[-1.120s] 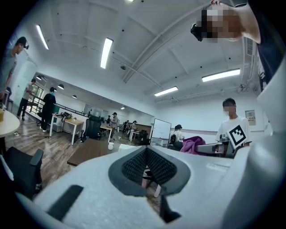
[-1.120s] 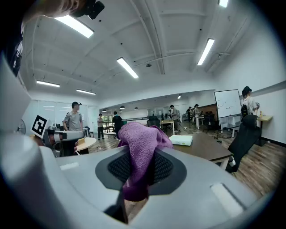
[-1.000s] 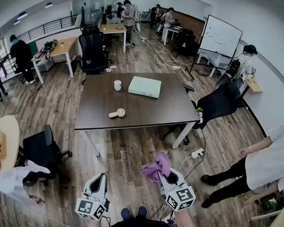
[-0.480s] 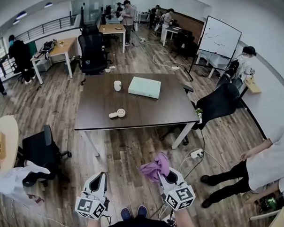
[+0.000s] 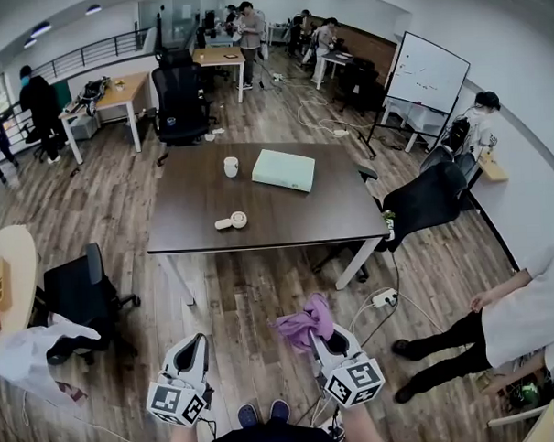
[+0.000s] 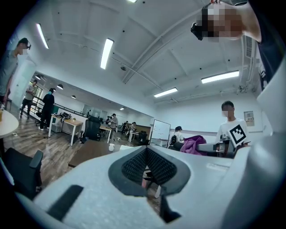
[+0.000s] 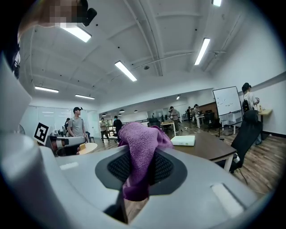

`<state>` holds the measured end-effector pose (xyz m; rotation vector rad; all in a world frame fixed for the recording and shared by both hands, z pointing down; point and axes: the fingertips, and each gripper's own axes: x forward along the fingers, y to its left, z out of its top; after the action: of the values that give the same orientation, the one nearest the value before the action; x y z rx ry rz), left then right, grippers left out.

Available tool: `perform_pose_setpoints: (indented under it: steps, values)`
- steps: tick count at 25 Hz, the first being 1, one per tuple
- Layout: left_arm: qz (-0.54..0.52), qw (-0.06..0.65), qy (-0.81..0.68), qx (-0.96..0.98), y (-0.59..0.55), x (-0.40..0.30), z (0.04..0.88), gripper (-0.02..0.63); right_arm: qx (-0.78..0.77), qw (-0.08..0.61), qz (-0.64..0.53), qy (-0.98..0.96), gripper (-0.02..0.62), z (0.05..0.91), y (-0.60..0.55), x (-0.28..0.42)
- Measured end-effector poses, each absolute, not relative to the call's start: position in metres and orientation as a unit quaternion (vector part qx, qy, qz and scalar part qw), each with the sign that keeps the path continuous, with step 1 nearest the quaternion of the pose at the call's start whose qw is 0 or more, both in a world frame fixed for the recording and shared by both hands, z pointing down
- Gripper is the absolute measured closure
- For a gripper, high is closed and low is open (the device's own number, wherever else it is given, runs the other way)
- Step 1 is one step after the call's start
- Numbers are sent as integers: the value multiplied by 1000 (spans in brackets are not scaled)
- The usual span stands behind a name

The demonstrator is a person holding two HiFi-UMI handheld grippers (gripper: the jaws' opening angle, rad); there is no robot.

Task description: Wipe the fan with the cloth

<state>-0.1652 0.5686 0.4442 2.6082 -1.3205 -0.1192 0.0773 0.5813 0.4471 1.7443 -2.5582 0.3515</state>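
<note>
Table (image 5: 286,215): dark brown top, white legs, mid-room on the wood floor (image 5: 120,204).
Box (image 5: 283,169): flat, pale, on the table's far right part.
Cup (image 5: 230,166): white, upright, left of the box, apart from it.
Whiteboard (image 5: 428,71): on a stand, beyond the table's right end.
Chair (image 5: 181,102): black, behind the table.
Power strip (image 5: 385,299): white, on the floor by the near right leg.
Person (image 5: 510,320): white top, dark trousers, at the right edge.

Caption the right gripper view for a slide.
Right gripper shut on the purple cloth, facing the dark table ahead.
</note>
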Motion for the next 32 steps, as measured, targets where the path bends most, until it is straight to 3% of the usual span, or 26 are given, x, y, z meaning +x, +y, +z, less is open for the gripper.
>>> perform_pose_setpoints:
  steps: [18, 32]
  values:
    - [-42, 103, -440, 891, 538, -187, 449, 612, 564, 13, 117, -817, 503, 450, 556, 51]
    - [-36, 95, -450, 887, 410, -154, 470, 612, 554, 1, 119, -824, 503, 477, 421, 84]
